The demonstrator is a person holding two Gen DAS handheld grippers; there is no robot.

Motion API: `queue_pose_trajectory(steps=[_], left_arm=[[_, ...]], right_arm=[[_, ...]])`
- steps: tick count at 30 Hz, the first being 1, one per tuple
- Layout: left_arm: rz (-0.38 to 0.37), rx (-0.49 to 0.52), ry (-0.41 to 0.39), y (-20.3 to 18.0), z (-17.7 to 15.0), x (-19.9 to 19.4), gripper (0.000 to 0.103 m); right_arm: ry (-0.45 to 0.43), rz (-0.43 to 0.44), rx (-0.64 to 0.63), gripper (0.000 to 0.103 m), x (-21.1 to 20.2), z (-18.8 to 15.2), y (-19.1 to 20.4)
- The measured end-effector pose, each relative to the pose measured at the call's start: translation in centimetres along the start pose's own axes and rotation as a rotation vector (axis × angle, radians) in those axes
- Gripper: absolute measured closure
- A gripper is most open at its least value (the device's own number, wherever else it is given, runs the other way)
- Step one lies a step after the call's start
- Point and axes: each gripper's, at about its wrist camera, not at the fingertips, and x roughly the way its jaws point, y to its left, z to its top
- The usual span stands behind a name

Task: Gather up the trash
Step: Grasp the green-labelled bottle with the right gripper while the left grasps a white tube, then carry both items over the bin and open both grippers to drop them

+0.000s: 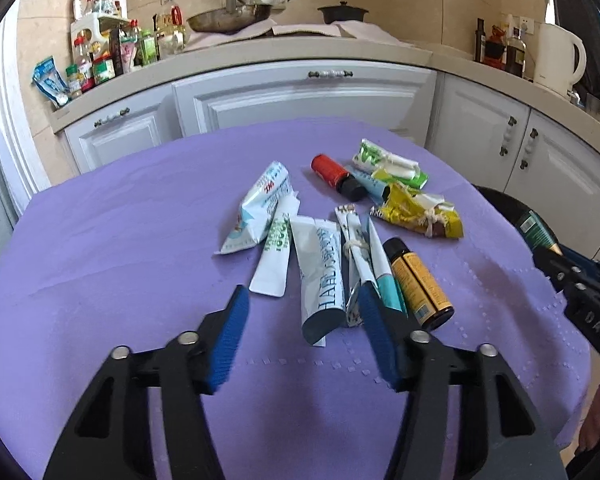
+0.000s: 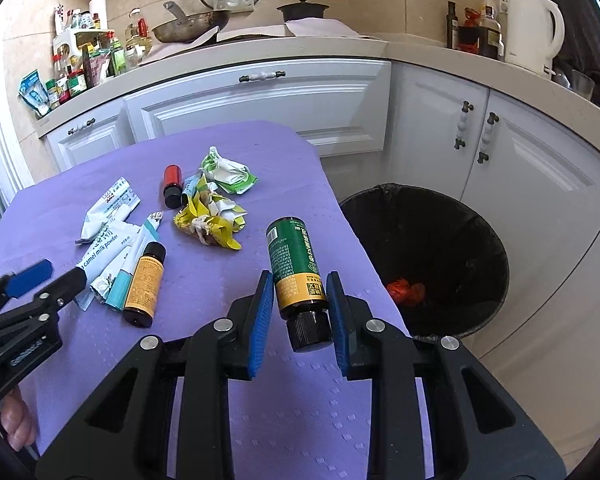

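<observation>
Trash lies on the purple tablecloth (image 1: 112, 248): white sachets (image 1: 262, 208), a teal-ended tube (image 1: 390, 292), an orange-labelled bottle (image 1: 418, 280), a red bottle (image 1: 332, 172), a yellow wrapper (image 1: 416, 214) and a green-white wrapper (image 1: 388, 164). My left gripper (image 1: 304, 296) is open over the near end of one white sachet (image 1: 320, 276), which lies between the jaws untouched by the pads. My right gripper (image 2: 299, 278) is shut on a green and yellow bottle (image 2: 294, 252), cap toward the camera, held above the table's right edge. A black bin (image 2: 380, 196) stands just right of it.
The bin is lined with a black bag and holds a red scrap (image 2: 406, 290). White cabinets (image 2: 260, 104) and a counter with a kettle (image 2: 534, 28), a pan and bottles run behind the table. A hand (image 2: 16, 432) shows at the lower left.
</observation>
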Motion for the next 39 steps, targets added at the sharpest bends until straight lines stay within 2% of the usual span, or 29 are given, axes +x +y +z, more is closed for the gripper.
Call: queue_pose_trajectory(steps=[4, 6, 11, 22, 27, 36, 39], left_arm=[[-0.026, -0.025, 0.022, 0.5, -0.2, 0.5, 0.069], [-0.03, -0.032, 0.031, 0.6, -0.3, 0.7, 0.083], [-0.053, -0.025, 0.026, 0.7, -0.6, 0.6, 0.096], [-0.048, -0.013, -0.048, 0.4, -0.1, -1.6, 0.1], [-0.073, -0.01, -0.09, -0.4, 1.1, -2.7, 0.1], [-0.151, 0.042, -0.138, -4.5, 4.0, -2.4, 0.1], [-0.186, 0.067, -0.13, -6.5, 4.7, -1.6, 0.1]], right_arm=[[0.002, 0.005, 0.007, 0.077, 0.1, -0.1, -0.2], [0.003, 0.005, 0.005, 0.077, 0.1, -0.1, -0.1], [0.007, 0.007, -0.001, 0.077, 0.2, -0.1, 0.2], [-0.003, 0.002, 0.004, 0.077, 0.1, 0.1, 0.1], [-0.022, -0.018, 0.015, 0.077, -0.3, 0.6, -0.7], [-0.07, -0.124, 0.06, 0.077, -0.4, 2.4, -4.5], [-0.081, -0.157, 0.077, 0.077, -0.2, 2.9, -5.9]])
